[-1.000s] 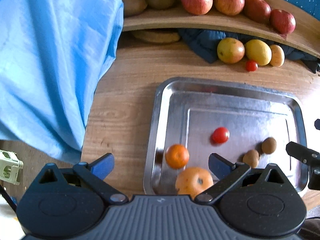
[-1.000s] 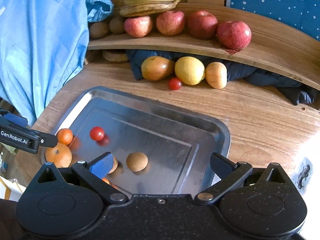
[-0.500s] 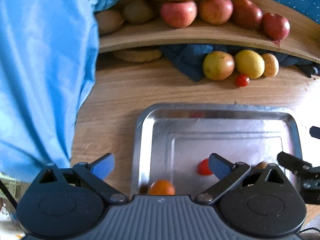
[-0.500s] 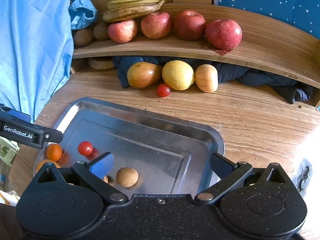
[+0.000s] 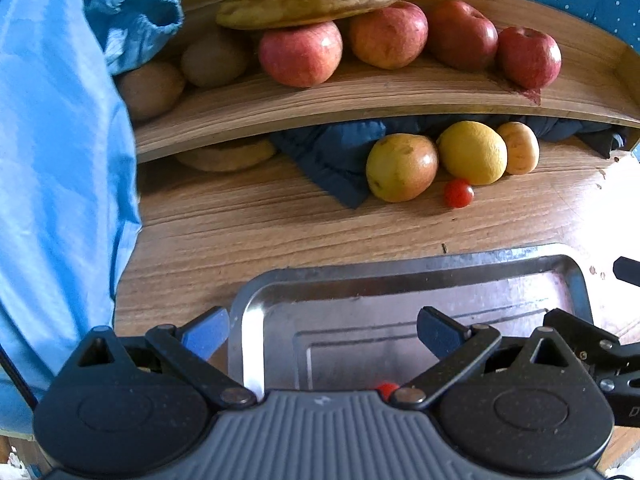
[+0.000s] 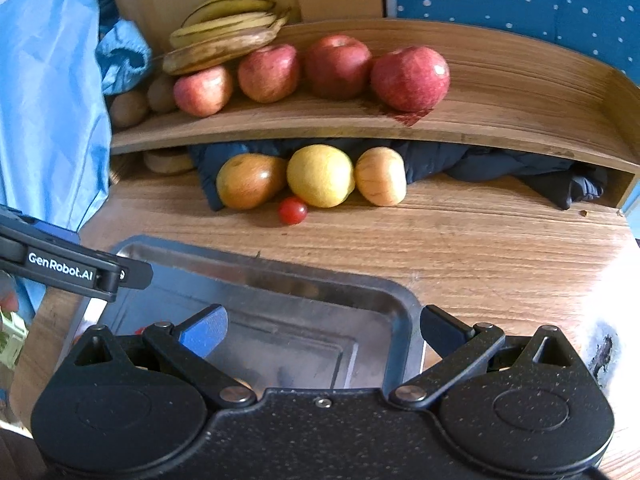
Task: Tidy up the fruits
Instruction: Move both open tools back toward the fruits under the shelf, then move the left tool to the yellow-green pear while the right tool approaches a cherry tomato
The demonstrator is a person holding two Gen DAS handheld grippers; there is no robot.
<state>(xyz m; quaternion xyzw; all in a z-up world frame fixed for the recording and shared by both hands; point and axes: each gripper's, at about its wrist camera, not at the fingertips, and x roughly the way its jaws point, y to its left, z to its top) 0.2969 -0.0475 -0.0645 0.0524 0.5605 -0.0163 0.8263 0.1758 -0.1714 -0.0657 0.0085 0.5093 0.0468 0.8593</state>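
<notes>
1. Above the near end of the metal tray (image 5: 400, 276), the left gripper (image 5: 322, 330) was spread wide with nothing between its fingers; the right gripper (image 6: 322, 330) was likewise wide and empty over the tray's right part.
2. Inside the tray, a red cherry tomato (image 5: 386, 389) peeked out just at the left gripper's body.
3. Beyond the tray on the wooden table (image 6: 480, 240), another cherry tomato (image 6: 293, 211) lay just in front of a yellow-brown fruit (image 6: 250, 180), a lemon-yellow fruit (image 6: 320, 176) and a pale striped fruit (image 6: 380, 176).
4. On the wooden shelf (image 6: 500, 92) above, four red apples (image 6: 408, 78) sat in a row; bananas (image 6: 224, 28) rested at the left.
</notes>
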